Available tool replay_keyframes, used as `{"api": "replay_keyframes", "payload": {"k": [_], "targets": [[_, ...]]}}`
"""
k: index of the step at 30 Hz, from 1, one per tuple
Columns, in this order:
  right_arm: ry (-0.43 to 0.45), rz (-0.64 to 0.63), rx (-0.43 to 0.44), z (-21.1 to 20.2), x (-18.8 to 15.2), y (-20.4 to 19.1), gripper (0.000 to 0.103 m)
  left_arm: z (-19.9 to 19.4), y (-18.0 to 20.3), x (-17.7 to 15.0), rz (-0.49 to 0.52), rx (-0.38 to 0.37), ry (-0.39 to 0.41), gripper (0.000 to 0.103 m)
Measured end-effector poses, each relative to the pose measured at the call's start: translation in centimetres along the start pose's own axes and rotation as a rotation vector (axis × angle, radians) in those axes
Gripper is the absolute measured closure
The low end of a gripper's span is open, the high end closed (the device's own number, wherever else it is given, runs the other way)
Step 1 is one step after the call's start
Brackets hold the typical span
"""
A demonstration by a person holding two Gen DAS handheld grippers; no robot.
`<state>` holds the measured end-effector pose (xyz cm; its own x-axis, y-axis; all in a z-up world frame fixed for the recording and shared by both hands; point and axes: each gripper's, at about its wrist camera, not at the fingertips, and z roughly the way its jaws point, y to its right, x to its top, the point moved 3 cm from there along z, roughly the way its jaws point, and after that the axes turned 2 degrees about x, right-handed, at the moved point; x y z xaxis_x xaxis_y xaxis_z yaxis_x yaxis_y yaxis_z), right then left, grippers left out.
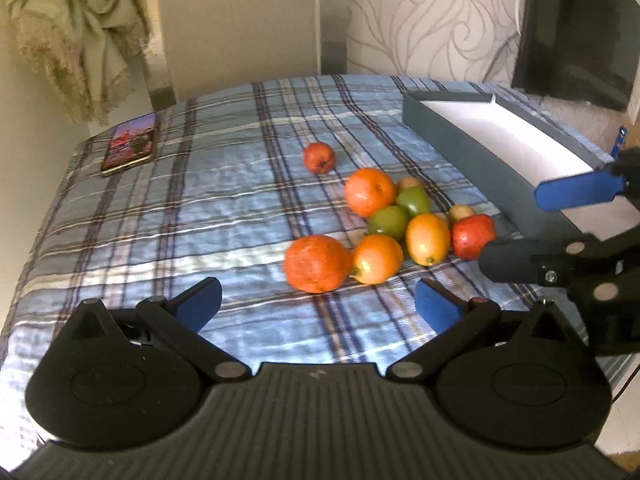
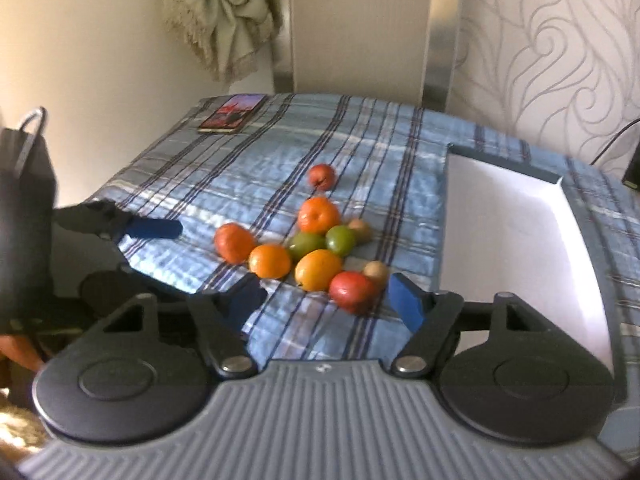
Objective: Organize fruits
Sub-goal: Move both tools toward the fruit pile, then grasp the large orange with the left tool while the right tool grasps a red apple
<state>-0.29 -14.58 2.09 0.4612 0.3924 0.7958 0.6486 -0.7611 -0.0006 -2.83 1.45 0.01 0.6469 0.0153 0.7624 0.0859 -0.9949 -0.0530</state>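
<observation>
A blue plaid cloth (image 1: 200, 208) covers the surface. Behind it: a plain cream wall (image 2: 100, 40), swirl-patterned wallpaper (image 2: 552, 48), and a knotted beige curtain (image 1: 76, 36). Daylight falls across the cloth.

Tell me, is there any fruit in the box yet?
No, the box shows only its bare white inside, and the fruit all lies on the checked cloth.

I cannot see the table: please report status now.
Both grippers open, empty. Fruits on cloth, box empty. Nothing in the way.
</observation>
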Motion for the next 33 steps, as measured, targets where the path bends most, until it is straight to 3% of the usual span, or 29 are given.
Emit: {"api": "replay_keyframes", "payload": {"k": [2, 5, 14, 17, 22, 30, 31, 33], "targets": [[-0.002, -0.009, -0.007, 0.2, 0.1, -0.1, 0.031, -0.2, -0.7, 0.0, -0.021, 0.006, 0.006, 0.000], [-0.016, -0.001, -0.013, 0.6, 0.2, 0.0, 0.034, 0.1, -1.6, 0.2, -0.052, 0.032, -0.006, 0.009], [-0.080, -0.030, -0.055, 2.2, -0.2, 0.0, 0.047, 1.5, -2.3, 0.9, -0.082, -0.020, -0.020, 0.033], [-0.097, -0.038, -0.056, 2.7, -0.1, -0.1, 0.054, 1.7, -2.2, 1.1, -0.070, -0.035, -0.019, 0.034], [-0.135, -0.056, -0.127, 3.7, -0.1, 0.0, 0.054, 2.0, -2.6, 1.3, -0.070, -0.066, -0.023, 0.034], [-0.171, -0.048, -0.127, 5.5, -0.3, 0.2, 0.055, 2.4, -3.0, 1.3, -0.066, -0.089, -0.021, 0.034], [-0.174, -0.047, -0.128, 5.6, -0.3, 0.2, 0.059, 2.4, -3.0, 1.3, -0.068, -0.091, -0.019, 0.034], [-0.169, -0.055, -0.135, 5.7, -0.3, 0.2, 0.065, 2.5, -3.0, 1.3, -0.077, -0.110, -0.018, 0.044]]}}
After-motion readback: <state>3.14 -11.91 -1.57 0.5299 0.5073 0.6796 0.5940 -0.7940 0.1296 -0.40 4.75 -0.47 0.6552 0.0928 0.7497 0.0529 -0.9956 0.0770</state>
